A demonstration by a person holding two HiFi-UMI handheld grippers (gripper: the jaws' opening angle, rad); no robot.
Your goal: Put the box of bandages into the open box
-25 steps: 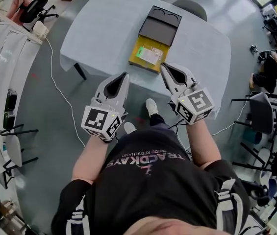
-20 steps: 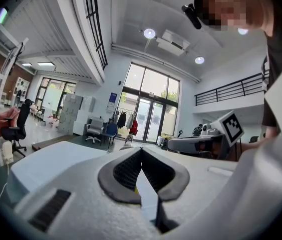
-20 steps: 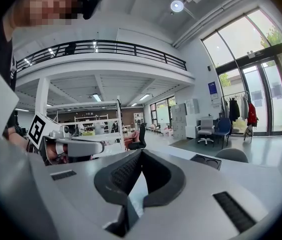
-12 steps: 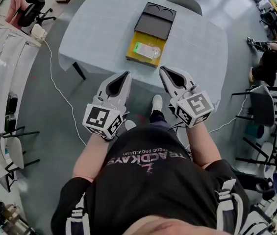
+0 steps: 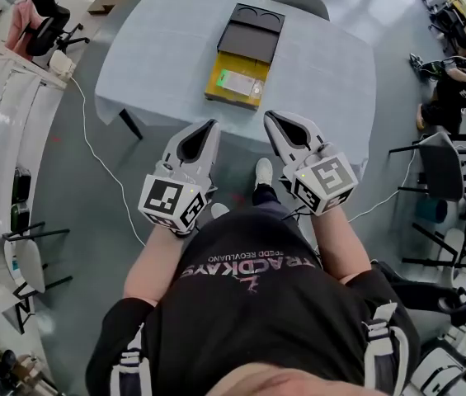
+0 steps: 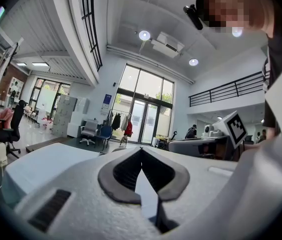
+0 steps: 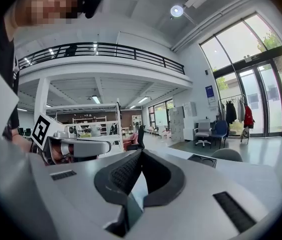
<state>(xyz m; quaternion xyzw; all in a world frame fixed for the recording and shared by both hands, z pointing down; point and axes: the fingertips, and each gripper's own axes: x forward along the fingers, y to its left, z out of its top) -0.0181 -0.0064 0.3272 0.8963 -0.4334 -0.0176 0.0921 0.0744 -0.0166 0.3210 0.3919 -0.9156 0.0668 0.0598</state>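
Jaws, head view: left gripper (image 5: 209, 127) and right gripper (image 5: 270, 116) are both closed and hold nothing. Their tips are just short of the table's (image 5: 158, 48) near edge.
Task thing, head view: box of bandages (image 5: 240, 82) lies inside the yellow open box (image 5: 214, 94), with the black lid (image 5: 251, 35) touching its far side.
Room, head view: bare cloth on both sides of the open box; chair (image 5: 299, 0) at the far edge; white cable (image 5: 92, 151) on the floor to the left.
Left gripper view: jaws together, nothing between them; table top ahead, right gripper to the right; open box out of sight.
Right gripper view: jaws together, empty; black lid and chair back ahead, left gripper to the left.
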